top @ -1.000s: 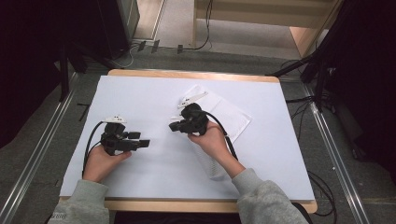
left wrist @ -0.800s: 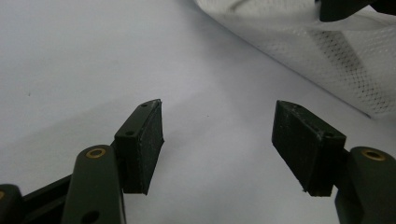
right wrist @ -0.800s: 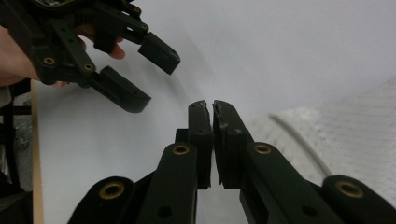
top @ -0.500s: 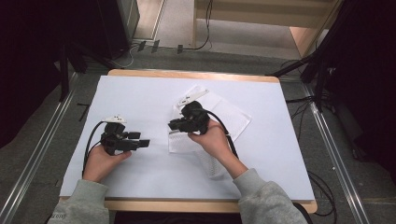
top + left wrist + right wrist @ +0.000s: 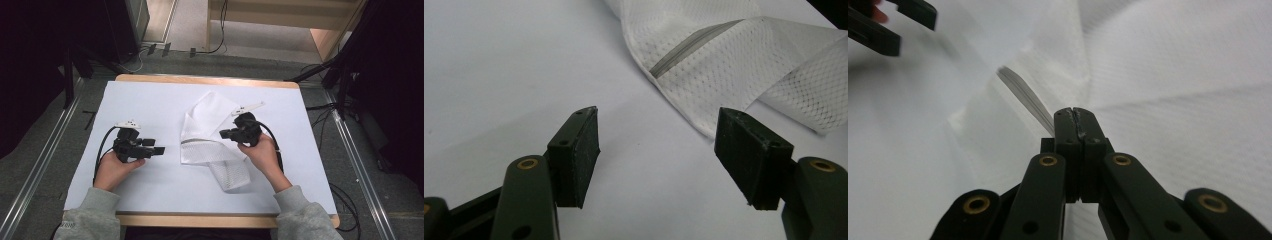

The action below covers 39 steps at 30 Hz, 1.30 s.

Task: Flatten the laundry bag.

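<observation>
A white mesh cloth (image 5: 207, 117) with a grey zip strip (image 5: 200, 142) lies mid-table, and one end trails under the right hand. My right gripper (image 5: 222, 134) points left at the cloth's right edge. Its jaws have just closed and stand shut (image 5: 1075, 116), with the cloth's (image 5: 1173, 75) creases running to their tip, so they seem to pinch a fold. My left gripper (image 5: 159, 150) rests left of the cloth, pointing right. It is open (image 5: 659, 150) with nothing between the pads, and the cloth's (image 5: 724, 65) near corner lies just beyond them.
The table (image 5: 150, 100) has a white cover and a wooden rim. Black cables trail from both grippers. Metal rails (image 5: 45, 160) run along the floor on both sides, and dark equipment and a wooden shelf (image 5: 280, 20) stand behind the table.
The right hand has moved to the right. The cloth has gone from a flat fold at the back right to a spread shape at the middle, with a strip under the right hand. The left hand stayed.
</observation>
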Tool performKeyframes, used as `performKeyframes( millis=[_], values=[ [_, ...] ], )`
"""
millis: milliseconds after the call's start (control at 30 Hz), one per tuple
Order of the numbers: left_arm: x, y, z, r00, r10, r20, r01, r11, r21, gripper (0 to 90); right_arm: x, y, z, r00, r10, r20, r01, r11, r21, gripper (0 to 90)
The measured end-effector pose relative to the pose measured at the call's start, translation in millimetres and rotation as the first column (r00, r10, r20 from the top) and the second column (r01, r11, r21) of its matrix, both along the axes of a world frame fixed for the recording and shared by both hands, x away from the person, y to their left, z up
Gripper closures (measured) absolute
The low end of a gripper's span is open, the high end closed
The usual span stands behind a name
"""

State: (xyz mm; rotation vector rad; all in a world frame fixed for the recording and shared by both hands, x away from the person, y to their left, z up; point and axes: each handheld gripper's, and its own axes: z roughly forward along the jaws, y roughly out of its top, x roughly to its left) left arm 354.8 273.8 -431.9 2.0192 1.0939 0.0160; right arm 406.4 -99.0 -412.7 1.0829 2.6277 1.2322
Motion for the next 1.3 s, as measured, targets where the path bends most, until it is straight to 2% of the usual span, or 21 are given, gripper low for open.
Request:
performKeyframes(
  millis=[167, 267, 433, 600, 800, 833, 1000, 1300],
  values=[
    [6.1, -9.8, 0.0, 0.9997, -0.024, 0.002, 0.024, 0.9997, 0.005, 35.3, -1.5, -16.0, -16.5, 0.9982, -0.039, -0.045, 0.038, 0.9991, -0.02, 90.0],
    [9.9, -13.9, -0.2, 0.9995, -0.033, 0.0, 0.033, 0.9995, 0.003, 35.3, -4.2, -14.4, -22.9, 0.9981, -0.03, -0.054, 0.028, 0.9986, -0.045, 90.0],
    [14.9, -18.4, -0.7, 0.999, -0.044, -0.002, 0.044, 0.999, -0.001, 35.3, -9.8, -8.1, -28.6, 0.9981, -0.001, -0.062, -0.002, 0.9985, -0.055, 90.0],
    [16.7, -18.5, 0.0, 0.9992, -0.04, -0.004, 0.04, 0.9992, -0.01, 35.3, -19.5, 2.6, -26.4, 0.9967, 0.032, -0.074, -0.035, 0.9988, -0.036, 90.0],
    [16.6, -15.2, 1.6, 0.9995, -0.03, 0.004, 0.03, 0.9995, -0.011, 35.3, -27.1, 15.9, -24.2, 0.9949, 0.075, -0.068, -0.077, 0.9965, -0.033, 90.0],
    [16.7, -13.1, 2.1, 0.9997, -0.026, 0.004, 0.026, 0.9995, -0.017, 35.3, -30.7, 23.4, -23.7, 0.9929, 0.098, -0.068, -0.1, 0.9944, -0.035, 90.0],
    [16.9, -8.8, 3.4, 0.9999, -0.014, 0.008, 0.014, 0.9997, -0.02, 35.4, -37.3, 40.3, -23.7, 0.9872, 0.147, -0.062, -0.149, 0.9883, -0.032, 90.0],
    [19.6, -6.9, 2.1, 0.9999, -0.005, 0.009, 0.005, 0.9999, -0.011, 35.5, -46.8, 73.1, -27.0, 0.9746, 0.214, -0.067, -0.216, 0.9759, -0.03, 90.0]
  ],
)
